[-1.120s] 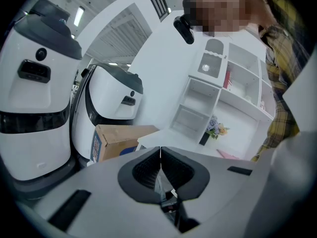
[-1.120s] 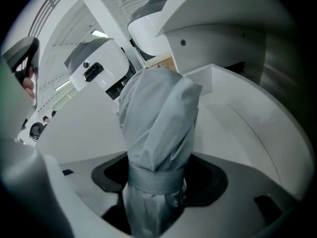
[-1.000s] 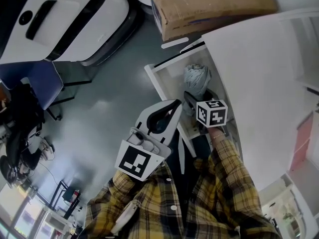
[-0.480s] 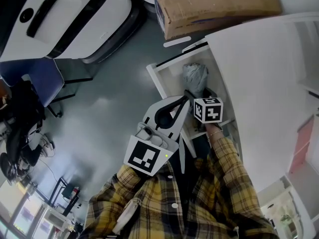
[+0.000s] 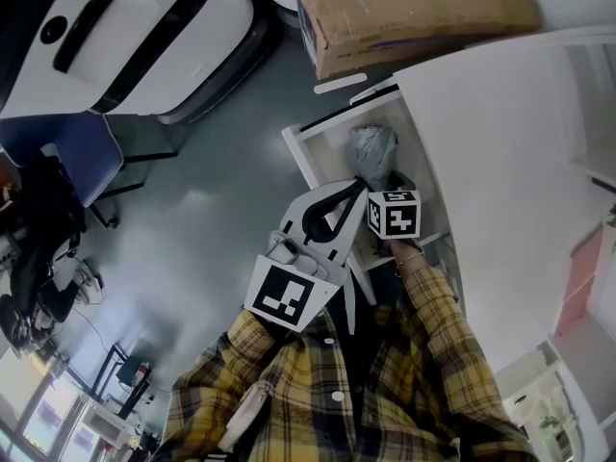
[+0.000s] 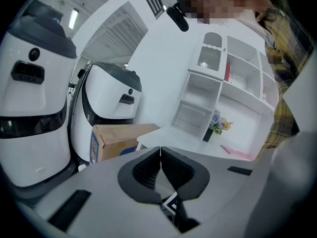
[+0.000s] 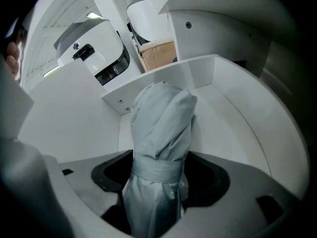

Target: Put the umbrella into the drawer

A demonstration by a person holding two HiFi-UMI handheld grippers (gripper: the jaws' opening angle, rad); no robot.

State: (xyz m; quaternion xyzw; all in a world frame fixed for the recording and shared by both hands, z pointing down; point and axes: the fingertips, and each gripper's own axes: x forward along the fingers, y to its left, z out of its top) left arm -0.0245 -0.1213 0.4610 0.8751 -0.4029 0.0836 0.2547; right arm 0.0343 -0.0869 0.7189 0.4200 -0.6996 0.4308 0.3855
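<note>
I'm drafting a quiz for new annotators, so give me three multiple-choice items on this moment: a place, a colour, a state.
1. Where is the umbrella? A on the floor; B within the open drawer; C on the shelves.
2. What colour is the umbrella? A red; B yellow; C pale grey.
3. How are the fingers of the left gripper? A together, empty; B clamped on the umbrella; C wide apart.
Answers: 1 B, drawer walls surround it in the right gripper view; 2 C, its fabric is pale grey; 3 A, they meet with nothing between.
</note>
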